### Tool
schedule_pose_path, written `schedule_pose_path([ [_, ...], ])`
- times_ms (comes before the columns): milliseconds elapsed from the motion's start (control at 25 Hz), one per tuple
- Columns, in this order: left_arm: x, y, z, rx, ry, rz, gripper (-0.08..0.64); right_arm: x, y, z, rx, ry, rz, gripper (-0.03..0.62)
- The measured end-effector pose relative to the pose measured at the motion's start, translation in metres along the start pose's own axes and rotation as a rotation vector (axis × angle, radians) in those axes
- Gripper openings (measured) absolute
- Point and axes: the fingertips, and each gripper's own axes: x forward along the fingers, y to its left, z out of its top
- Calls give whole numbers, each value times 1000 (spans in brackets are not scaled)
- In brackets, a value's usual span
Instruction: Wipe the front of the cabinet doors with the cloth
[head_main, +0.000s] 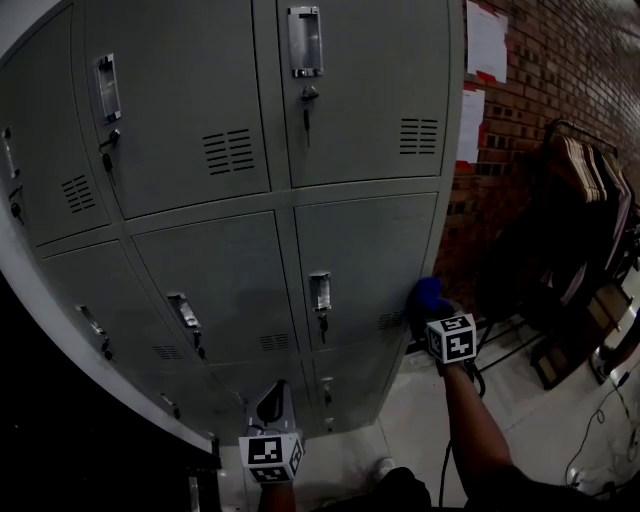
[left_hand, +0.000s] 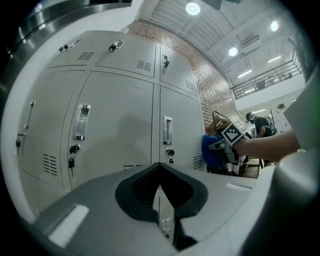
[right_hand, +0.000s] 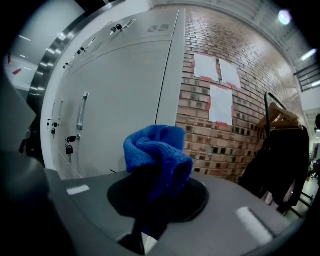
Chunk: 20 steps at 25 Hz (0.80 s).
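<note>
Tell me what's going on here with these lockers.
A person stands facing a grey cabinet of locker doors with a gripper in each hand. The right gripper has its jaws shut on a bunched blue cloth, held by the cabinet's right edge next to the brick wall. Whether the cloth touches a door can't be told. The left gripper sits lower, pointed at the doors, with its jaws together on nothing.

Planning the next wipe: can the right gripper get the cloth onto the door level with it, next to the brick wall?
Probably yes: the right gripper, shut on the blue cloth, sits by that door's right edge with nothing between them; the left gripper hangs lower, clear.
</note>
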Motion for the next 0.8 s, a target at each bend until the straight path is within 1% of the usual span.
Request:
schedule_pose_path([
  [160, 0, 0, -2, 0, 1, -3, 14, -6, 15, -16, 1, 6, 10, 66],
  [280, 0, 2, -1, 1, -1, 1, 14, 3, 26, -40, -1, 61, 19, 66],
  [400, -2, 4, -1, 2, -2, 9, 14, 16, 27, -57, -4, 123, 2, 66],
  [520, -3, 7, -1, -1, 2, 19, 14, 26, 25, -60, -14, 157, -9, 64],
  [800, -2, 3, -4, 2, 7, 12, 14, 28, 30, -58, 4, 141, -15, 61],
])
